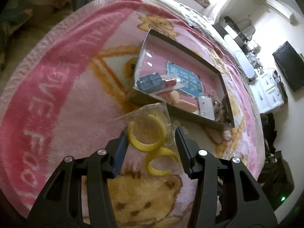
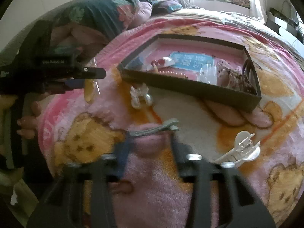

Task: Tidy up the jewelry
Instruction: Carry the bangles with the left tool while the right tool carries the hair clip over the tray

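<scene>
In the left wrist view my left gripper [image 1: 151, 131] is open, its fingers either side of a clear plastic bag [image 1: 146, 121] holding two yellow crescent hoop earrings [image 1: 150, 142]. The bag lies on the pink blanket [image 1: 57, 98] just in front of a dark shallow tray [image 1: 182, 114] with cards and jewelry inside. In the right wrist view my right gripper [image 2: 150, 133] is open, blurred, its fingertips at a grey-green hair clip [image 2: 155, 128] on the blanket. The left gripper [image 2: 87, 79] shows at the left, over the yellow earrings [image 2: 89, 91]. The tray [image 2: 190, 89] is beyond.
A clear bow-shaped clip [image 2: 139, 95] lies in front of the tray. A white claw clip [image 2: 241, 148] lies to the right of my right gripper. Pillows and bedding [image 2: 114, 9] lie at the back left. Furniture and shelves [image 1: 269, 76] stand beside the bed.
</scene>
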Tool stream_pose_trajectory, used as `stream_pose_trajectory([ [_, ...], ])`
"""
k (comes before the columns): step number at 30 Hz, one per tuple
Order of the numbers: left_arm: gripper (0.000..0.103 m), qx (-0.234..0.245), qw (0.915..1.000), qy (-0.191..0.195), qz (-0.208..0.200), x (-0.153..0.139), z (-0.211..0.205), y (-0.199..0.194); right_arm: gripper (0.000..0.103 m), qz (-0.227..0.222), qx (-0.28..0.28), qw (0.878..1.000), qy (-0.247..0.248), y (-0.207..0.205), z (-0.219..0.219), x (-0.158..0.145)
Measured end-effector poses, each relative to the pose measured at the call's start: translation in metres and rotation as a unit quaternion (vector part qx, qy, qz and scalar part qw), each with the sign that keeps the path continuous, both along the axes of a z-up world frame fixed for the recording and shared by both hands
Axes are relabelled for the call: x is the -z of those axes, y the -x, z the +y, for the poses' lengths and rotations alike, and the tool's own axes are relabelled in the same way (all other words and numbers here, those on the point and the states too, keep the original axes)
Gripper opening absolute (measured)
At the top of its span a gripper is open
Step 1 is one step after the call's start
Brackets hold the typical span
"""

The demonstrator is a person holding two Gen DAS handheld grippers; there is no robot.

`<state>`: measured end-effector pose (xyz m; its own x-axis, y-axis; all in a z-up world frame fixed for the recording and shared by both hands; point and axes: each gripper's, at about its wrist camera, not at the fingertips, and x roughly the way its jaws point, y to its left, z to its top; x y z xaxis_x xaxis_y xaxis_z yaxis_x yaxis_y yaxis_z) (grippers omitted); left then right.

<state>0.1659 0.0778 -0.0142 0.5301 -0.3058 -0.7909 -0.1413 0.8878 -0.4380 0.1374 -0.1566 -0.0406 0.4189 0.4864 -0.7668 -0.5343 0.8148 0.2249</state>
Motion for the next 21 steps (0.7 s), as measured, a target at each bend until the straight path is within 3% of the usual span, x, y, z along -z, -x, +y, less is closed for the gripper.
stream_pose_trajectory([
  [10,0.041,0.033,0.9983,-0.032,-0.037,-0.030,-0.034,0.006,0.026,-0.034,0.022,0.999,-0.016,0.003,-0.024,-0.025],
  [21,0.041,0.079,0.9926,-0.065,-0.066,-0.049,-0.077,-0.025,0.026,-0.070,0.079,0.994,-0.024,-0.028,-0.067,-0.055],
])
